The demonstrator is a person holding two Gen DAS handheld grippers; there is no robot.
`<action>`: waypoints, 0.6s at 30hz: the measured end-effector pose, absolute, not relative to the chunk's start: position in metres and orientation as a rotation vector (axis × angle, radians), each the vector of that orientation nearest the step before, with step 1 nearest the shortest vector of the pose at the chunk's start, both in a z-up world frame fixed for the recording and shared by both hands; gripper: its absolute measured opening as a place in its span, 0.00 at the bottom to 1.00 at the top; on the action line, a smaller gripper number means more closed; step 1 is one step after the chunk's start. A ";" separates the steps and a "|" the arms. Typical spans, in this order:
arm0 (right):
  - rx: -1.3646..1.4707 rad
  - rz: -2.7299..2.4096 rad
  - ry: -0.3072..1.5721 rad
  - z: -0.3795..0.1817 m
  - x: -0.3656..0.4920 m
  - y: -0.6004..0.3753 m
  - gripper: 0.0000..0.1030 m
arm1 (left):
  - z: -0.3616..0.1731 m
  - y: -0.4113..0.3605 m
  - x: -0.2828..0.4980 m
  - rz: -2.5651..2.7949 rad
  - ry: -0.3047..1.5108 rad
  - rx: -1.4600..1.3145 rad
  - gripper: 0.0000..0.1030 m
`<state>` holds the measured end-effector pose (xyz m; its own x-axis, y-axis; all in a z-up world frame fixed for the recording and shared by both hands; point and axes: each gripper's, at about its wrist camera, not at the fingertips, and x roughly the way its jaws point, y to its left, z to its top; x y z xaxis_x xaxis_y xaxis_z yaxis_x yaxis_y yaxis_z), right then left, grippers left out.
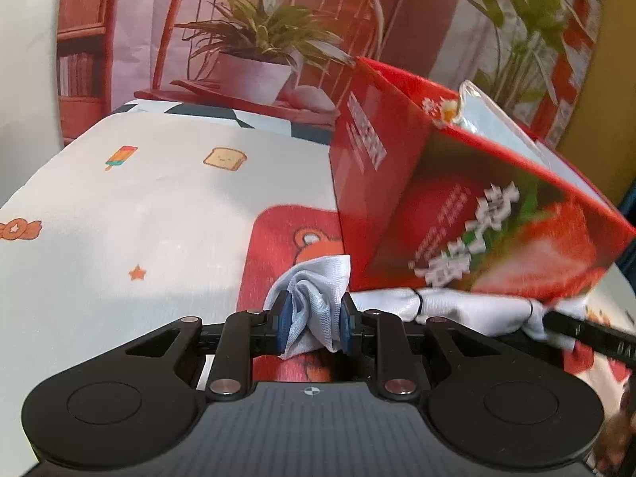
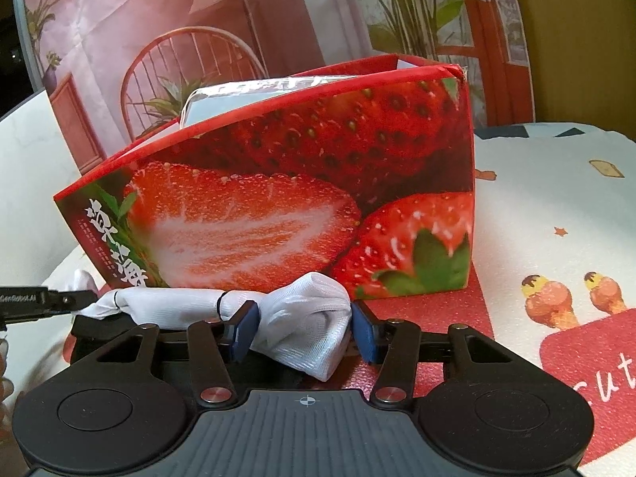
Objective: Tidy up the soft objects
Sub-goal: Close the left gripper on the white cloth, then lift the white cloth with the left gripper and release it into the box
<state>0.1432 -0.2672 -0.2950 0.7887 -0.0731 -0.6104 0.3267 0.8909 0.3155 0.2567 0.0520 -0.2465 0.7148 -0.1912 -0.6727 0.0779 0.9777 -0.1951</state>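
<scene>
Strawberry box (image 2: 302, 183), open top, holds clear-wrapped pack (image 2: 254, 93). L gripper (image 1: 314, 318) & R gripper (image 2: 304, 330) each clamp white cloth roll (image 2: 306, 318).

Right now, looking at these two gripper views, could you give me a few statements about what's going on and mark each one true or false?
1. The left gripper is clamped on one end of the white cloth roll. True.
2. The right gripper is empty. False: its blue pads press on the other end of that cloth roll.
3. Thin black bands are tied around the roll. True: one shows at.
4. The strawberry box is closed with a lid. False: its top is open, and a clear plastic packet sticks up out of it.
5. The cloth roll already lies inside the box. False: it is held in front of the box, above the cartoon-print tablecloth.
</scene>
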 end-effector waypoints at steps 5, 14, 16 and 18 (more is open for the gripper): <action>0.428 -0.229 0.615 -0.294 0.141 -0.268 0.41 | -0.249 0.044 0.249 -0.152 0.751 -0.111 0.25; 0.438 -0.228 0.599 -0.293 0.139 -0.269 0.34 | -0.250 0.042 0.248 -0.158 0.738 -0.081 0.25; 0.434 -0.230 0.594 -0.293 0.138 -0.268 0.31 | -0.251 0.042 0.248 -0.157 0.739 -0.085 0.25; 0.430 -0.231 0.591 -0.292 0.137 -0.267 0.29 | -0.250 0.043 0.248 -0.157 0.745 -0.090 0.25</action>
